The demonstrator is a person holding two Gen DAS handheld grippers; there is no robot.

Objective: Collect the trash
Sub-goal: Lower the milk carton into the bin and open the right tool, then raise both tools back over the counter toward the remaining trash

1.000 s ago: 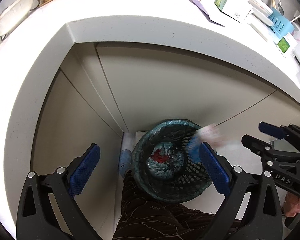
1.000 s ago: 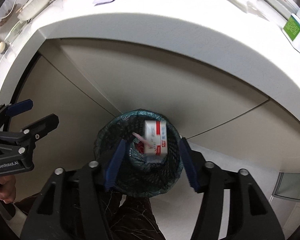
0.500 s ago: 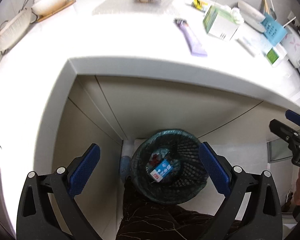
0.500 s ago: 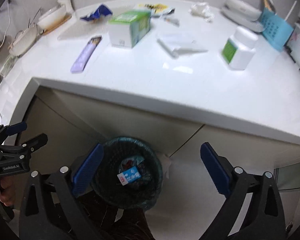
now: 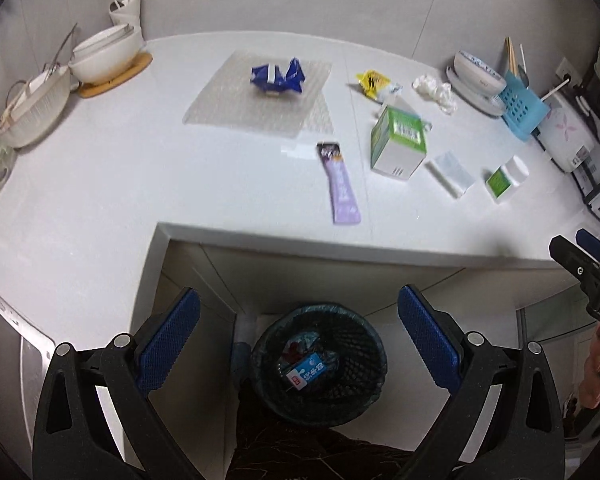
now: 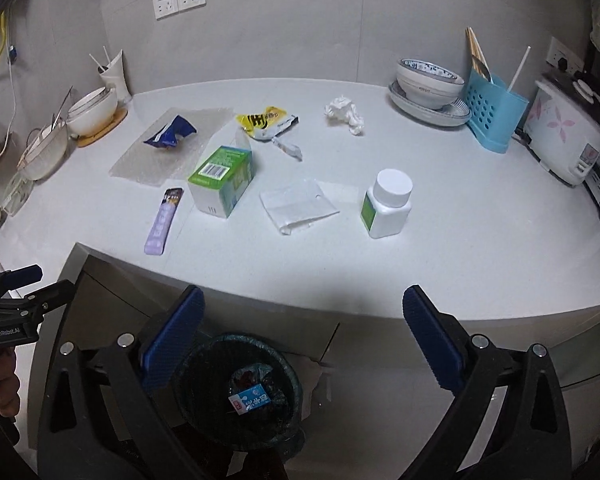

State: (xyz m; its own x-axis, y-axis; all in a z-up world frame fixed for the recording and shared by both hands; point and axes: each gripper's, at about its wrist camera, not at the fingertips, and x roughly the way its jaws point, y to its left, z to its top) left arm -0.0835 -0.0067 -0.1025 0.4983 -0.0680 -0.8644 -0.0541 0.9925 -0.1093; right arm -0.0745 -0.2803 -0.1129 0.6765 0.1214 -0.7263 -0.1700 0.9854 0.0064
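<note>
A dark mesh trash bin (image 5: 320,360) (image 6: 236,392) stands on the floor under the counter, with a small white-and-blue carton (image 5: 305,374) (image 6: 249,400) inside. On the white counter (image 6: 460,248) lie a purple sachet (image 6: 162,222), a green-white box (image 6: 222,182), a blue wrapper (image 6: 170,136), a yellow wrapper (image 6: 266,120), a crumpled tissue (image 6: 344,114), a clear plastic bag (image 6: 298,206) and a white pill bottle (image 6: 388,204). My left gripper (image 5: 298,340) and right gripper (image 6: 300,338) are both open and empty above the bin.
Bowls on a wooden trivet (image 6: 94,114) and a strainer (image 6: 44,152) stand at the left. A bowl on a plate (image 6: 428,84), a blue utensil holder (image 6: 494,114) and a rice cooker (image 6: 568,136) stand at the right. A bubble-wrap sheet (image 5: 260,96) lies under the blue wrapper.
The carton dropped from my right gripper into the bin. Both grippers have risen, so the counter top with its trash has come into view.
</note>
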